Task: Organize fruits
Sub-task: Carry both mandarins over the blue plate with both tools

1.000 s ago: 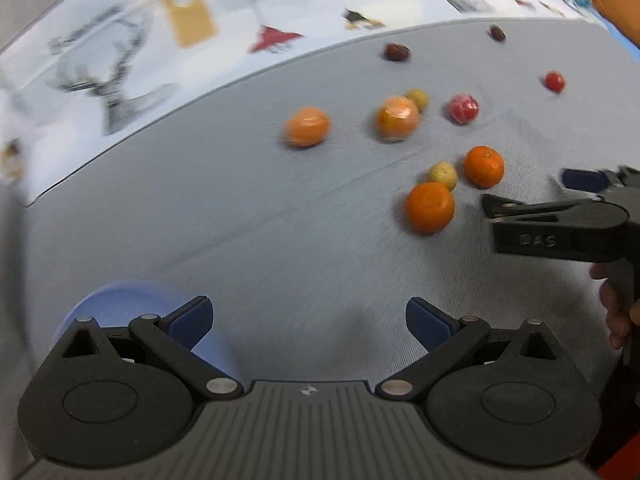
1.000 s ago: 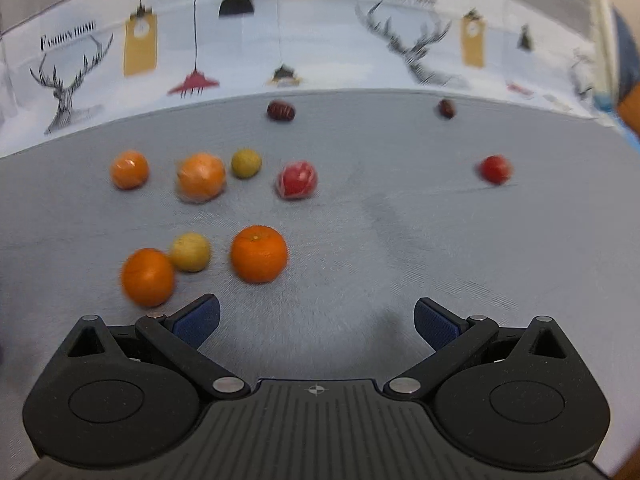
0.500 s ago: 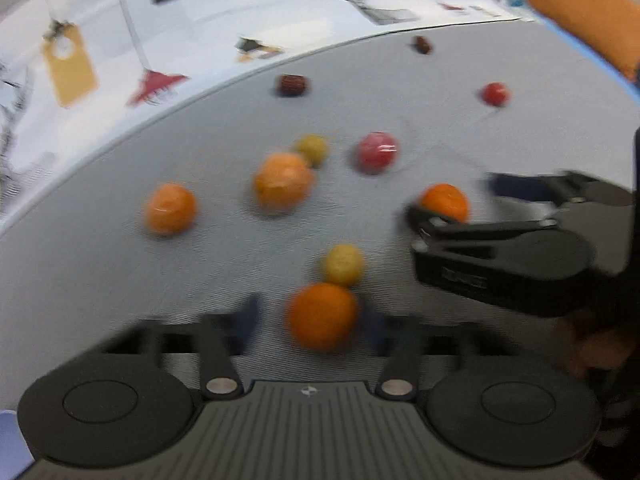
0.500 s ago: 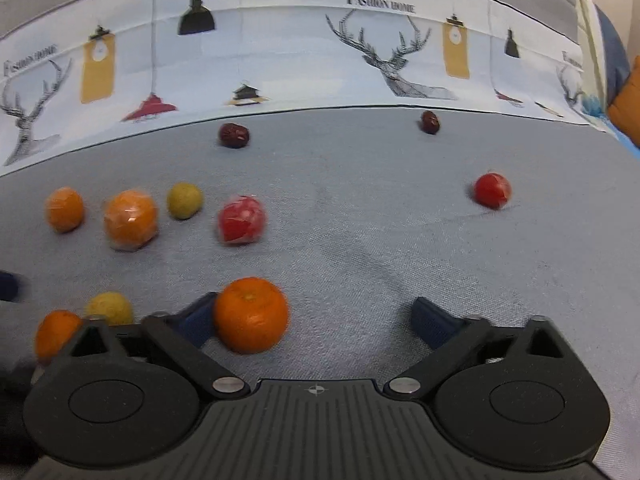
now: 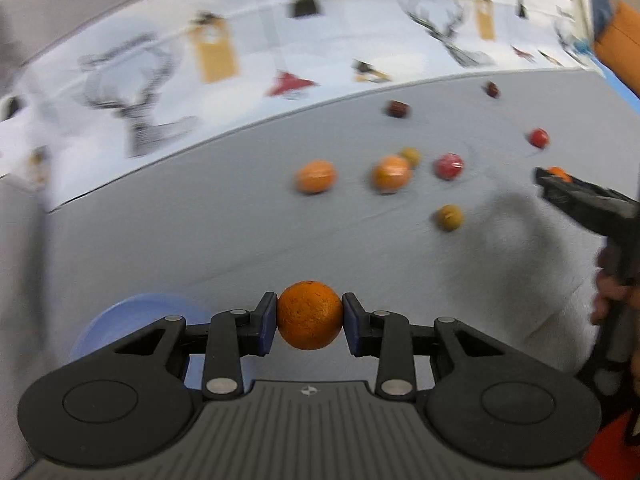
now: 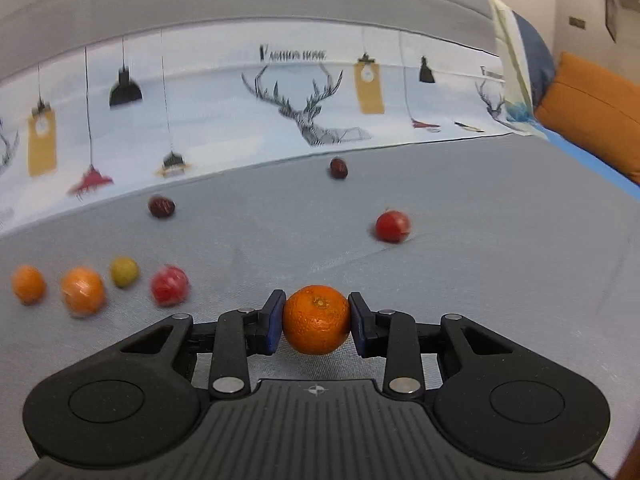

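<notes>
Gripping one orange (image 5: 310, 315) in left gripper (image 5: 309, 322), another orange (image 6: 317, 319) in right gripper (image 6: 316, 322), blue bowl (image 5: 120, 320) only in left view

Light is even, bright and soft. Beyond both claws the scattered fruits and the deer-print cloth (image 5: 248, 60) smear with motion blur, while fisheye distortion bends the frame edges.

Matt grey woven cloth (image 6: 500, 248) underlies dimpled orange peel (image 6: 316, 320) and matt black plastic fingers (image 6: 274, 320).
</notes>
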A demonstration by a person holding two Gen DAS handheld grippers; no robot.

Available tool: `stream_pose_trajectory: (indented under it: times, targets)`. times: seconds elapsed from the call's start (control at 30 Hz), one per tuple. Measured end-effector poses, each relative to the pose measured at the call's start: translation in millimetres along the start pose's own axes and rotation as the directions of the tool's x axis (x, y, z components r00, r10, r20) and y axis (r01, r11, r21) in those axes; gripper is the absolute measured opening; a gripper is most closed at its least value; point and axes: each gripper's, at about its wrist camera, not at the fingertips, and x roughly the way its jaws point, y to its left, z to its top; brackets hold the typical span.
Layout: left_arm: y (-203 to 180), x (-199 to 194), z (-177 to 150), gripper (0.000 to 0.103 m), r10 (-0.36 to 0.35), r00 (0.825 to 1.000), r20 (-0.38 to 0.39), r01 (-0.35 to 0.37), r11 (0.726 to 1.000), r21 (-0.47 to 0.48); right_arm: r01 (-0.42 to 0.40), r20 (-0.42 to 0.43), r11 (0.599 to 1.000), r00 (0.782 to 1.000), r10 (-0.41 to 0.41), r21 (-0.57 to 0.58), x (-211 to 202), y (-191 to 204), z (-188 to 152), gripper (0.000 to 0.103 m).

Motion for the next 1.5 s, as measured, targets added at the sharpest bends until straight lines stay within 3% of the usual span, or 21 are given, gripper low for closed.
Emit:
stream_pose_trajectory:
  times: [0.17, 0.43, 0.6, 0.7, 0.87, 1.03, 1.5]
  targets:
    - [40, -64, -34, 0.038, 0.071, 0.997, 0.008, -0.07, 0.993, -0.091, -0.202, -0.003, 0.979, 0.979, 0.202, 0.033, -91, 11, 6, 0.035]
    - [73, -139, -99, 0.038, 0.101, 0.995, 0.008, -0.097, 0.971, -0.22, -0.49, -0.045, 0.87, 0.871, 0.488, -0.054, -217, 36, -8, 0.035]
    - [87, -163, -132, 0.038, 0.103, 0.995, 0.006, -0.097, 0.957, -0.273, -0.597, -0.107, 0.79, 0.802, 0.587, -0.141, -261, 77, -20, 0.035]
    - [93, -171, -144, 0.038, 0.096, 0.995, 0.004, -0.091, 0.952, -0.291, -0.621, -0.133, 0.758, 0.784, 0.607, -0.198, -282, 97, -32, 0.035]
    - [102, -176, -152, 0.038, 0.089, 0.996, 0.014, -0.08, 0.944, -0.319, -0.628, -0.159, 0.736, 0.778, 0.608, -0.253, -296, 114, -42, 0.035]
    - [110, -180, -156, 0.038, 0.085, 0.996, 0.035, -0.068, 0.941, -0.333, -0.615, -0.16, 0.738, 0.787, 0.596, -0.277, -303, 120, -43, 0.035]
    - [118, -178, -158, 0.038, 0.072, 0.997, 0.039, -0.054, 0.932, -0.36, -0.617, -0.187, 0.72, 0.786, 0.59, -0.318, -302, 129, -47, 0.035]
